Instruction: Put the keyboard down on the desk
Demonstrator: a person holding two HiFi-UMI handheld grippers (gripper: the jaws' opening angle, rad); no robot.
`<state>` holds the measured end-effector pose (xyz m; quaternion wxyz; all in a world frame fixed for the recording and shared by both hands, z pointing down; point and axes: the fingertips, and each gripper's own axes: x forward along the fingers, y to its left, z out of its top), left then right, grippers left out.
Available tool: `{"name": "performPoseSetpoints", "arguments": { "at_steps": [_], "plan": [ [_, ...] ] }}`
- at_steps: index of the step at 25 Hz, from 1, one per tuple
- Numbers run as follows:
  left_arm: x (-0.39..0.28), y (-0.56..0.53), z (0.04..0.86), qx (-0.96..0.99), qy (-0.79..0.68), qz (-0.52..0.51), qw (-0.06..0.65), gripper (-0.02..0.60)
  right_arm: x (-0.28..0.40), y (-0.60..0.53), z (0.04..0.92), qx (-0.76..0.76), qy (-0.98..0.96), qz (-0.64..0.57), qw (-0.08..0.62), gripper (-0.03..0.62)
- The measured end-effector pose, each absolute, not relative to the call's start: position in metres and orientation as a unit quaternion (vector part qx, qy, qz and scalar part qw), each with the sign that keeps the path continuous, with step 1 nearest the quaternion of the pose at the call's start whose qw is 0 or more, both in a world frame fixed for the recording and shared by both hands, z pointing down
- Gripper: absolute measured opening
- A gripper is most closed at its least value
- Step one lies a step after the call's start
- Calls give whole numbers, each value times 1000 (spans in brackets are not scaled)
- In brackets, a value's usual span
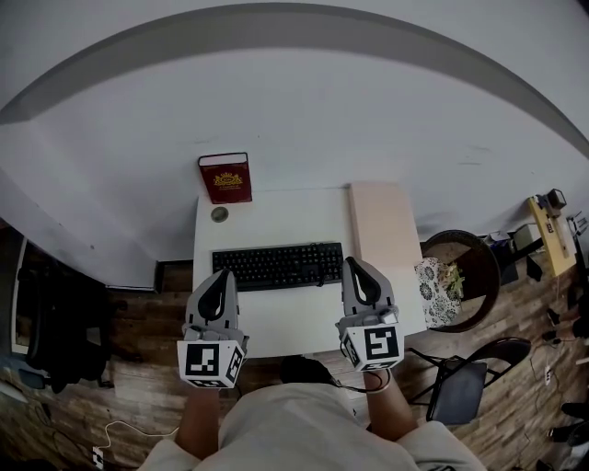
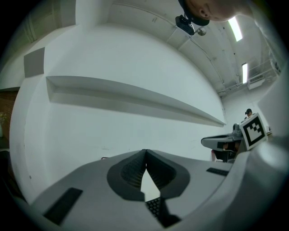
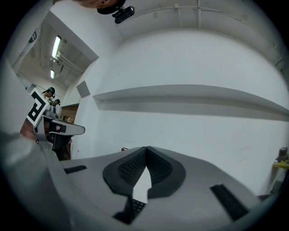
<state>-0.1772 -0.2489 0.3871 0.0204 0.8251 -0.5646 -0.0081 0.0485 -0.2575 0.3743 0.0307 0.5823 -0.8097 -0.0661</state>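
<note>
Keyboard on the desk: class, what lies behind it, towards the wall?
A small round object and, further back, a red book. The desk beneath the keyboard is covered.

Keyboard point(image 1: 278, 266) was blk, desk point(image 1: 285, 317) white. Book point(image 1: 225, 178) at desk's 11 o'clock: red w/ gold emblem. Left gripper point(image 1: 221, 278) & right gripper point(image 1: 355, 269) were grey w/ blk-white square markers.

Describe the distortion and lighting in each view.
Head view: strong fisheye, the wall ledge bows into an arc, desk evenly lit. Left gripper view: ceiling light glares, black rim. Right gripper view: same black rim, wall ledge bowed.
</note>
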Motion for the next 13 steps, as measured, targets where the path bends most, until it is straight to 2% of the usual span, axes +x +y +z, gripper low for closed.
{"name": "performPoseSetpoints", "arguments": {
  "at_steps": [13],
  "plan": [
    [-182, -254, 396, 822, -568, 0, 30, 9, 53, -264, 384, 582, -811, -60, 33, 3]
  ]
}}
